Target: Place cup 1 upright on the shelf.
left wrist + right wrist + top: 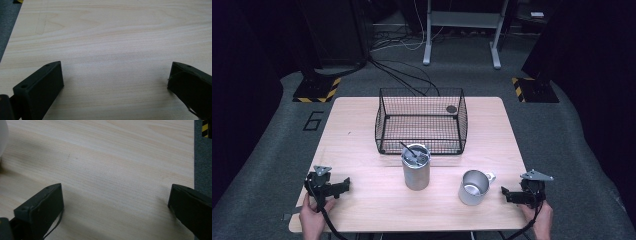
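A black wire basket [421, 120] stands at the middle back of the wooden table [362, 150]. In front of it is a tall metal canister [416, 167] with a dark utensil [409, 150] sticking out. A metal mug [473, 187] with a handle sits to its right. My left gripper [343, 186] rests near the front left corner, held by a hand, its jaws wide apart over bare wood [115, 75]. My right gripper [507, 194] lies near the front right edge, just right of the mug, jaws also wide apart [115, 197] with nothing between them.
A small dark round object [451, 108] lies at the basket's back right. Grey carpet [272, 150] surrounds the table. Cables [402, 75], a white stand [462, 30] and yellow-black striped bases [317, 90] are on the floor behind. The table edge [194, 157] runs close to the right gripper.
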Demonstrator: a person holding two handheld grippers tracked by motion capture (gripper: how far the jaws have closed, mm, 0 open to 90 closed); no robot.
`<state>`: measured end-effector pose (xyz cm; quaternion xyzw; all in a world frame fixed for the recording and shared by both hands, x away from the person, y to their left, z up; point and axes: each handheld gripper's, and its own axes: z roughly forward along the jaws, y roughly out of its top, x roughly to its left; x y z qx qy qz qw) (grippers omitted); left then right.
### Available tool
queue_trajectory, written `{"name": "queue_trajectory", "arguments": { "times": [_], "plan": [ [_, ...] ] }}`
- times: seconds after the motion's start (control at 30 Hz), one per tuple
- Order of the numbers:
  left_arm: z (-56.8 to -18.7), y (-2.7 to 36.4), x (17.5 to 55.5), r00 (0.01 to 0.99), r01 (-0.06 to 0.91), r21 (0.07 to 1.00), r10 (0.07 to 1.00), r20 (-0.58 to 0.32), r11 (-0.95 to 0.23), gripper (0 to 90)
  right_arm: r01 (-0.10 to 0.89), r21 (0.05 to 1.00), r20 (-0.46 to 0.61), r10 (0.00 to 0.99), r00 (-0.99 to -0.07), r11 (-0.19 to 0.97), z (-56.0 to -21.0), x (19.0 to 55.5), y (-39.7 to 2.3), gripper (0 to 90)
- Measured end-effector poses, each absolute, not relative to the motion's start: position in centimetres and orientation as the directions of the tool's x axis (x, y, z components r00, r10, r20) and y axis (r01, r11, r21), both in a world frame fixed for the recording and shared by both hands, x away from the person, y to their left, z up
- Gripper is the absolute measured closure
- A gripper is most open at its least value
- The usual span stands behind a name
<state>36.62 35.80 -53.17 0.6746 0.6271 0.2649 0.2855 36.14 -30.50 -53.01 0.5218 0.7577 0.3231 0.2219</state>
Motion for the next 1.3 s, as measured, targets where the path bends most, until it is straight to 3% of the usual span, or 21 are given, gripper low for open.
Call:
{"name": "queue_trajectory", "arguments": {
  "times": [0.47,0.77,1.3],
  "plan": [
    [-53.2,35.4,36.2,0.038,0.695,0.719,0.999,0.000,-0.027,0.0,0.653,0.720,0.003,0.940,-0.342,0.236,-53.0,36.2,-30.4,0.0],
    [-52.8,34.4,35.4,0.149,0.646,0.761,0.987,-0.056,-0.054,0.0,0.654,0.719,0.003,0.941,-0.339,0.233,-53.0,36.2,-30.4,0.0],
    [-50.0,29.3,34.8,0.352,0.570,0.805,0.934,-0.057,-0.166,0.0,0.655,0.719,0.003,0.941,-0.338,0.232,-53.0,36.2,-30.4,0.0]
  ]
}}
